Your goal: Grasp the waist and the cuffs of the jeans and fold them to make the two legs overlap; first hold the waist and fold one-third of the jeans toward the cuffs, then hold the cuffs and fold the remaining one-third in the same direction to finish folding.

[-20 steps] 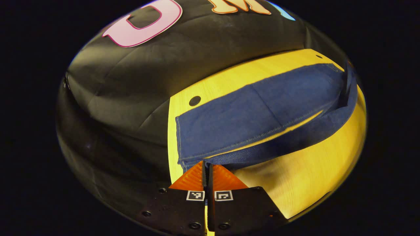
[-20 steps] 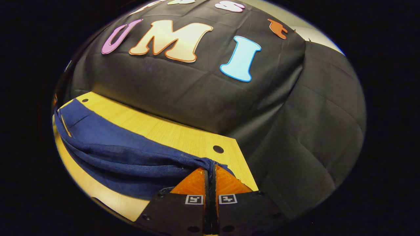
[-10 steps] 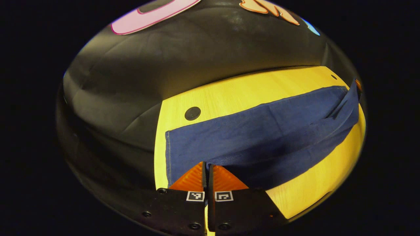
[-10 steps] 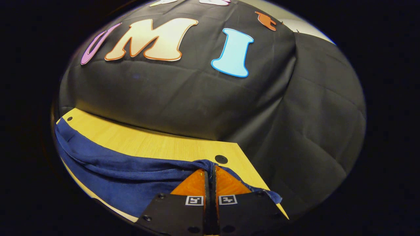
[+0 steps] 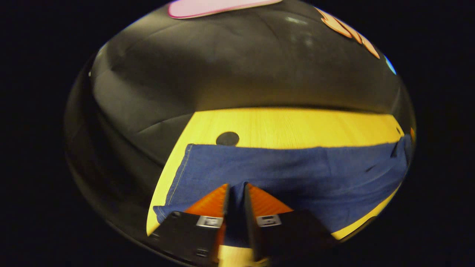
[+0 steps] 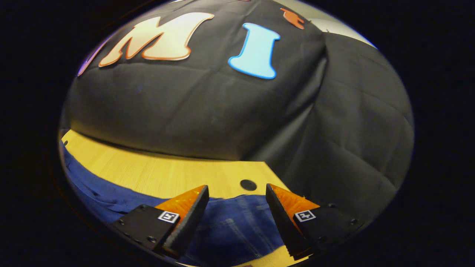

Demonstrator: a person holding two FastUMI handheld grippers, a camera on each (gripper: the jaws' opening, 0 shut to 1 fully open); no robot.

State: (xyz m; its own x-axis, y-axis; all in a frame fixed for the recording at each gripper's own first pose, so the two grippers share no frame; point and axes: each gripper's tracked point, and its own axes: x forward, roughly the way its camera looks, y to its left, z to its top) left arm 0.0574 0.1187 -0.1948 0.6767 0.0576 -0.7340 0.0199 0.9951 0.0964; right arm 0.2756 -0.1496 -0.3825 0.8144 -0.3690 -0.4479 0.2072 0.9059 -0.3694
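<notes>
Released a moment ago, the jeans (image 5: 289, 170) now lie flat along the wooden table (image 5: 297, 126) — a long blue band, legs overlapped. Right gripper (image 6: 236, 193) has spread wide above the denim; left gripper (image 5: 235, 187) has parted slightly, pinching nothing.

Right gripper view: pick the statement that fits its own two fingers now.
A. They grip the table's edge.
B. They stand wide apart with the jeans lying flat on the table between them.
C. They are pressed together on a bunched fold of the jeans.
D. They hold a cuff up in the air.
B: the right gripper has its jaws spread wide, and the jeans lie flat on the table in the gap.
</notes>
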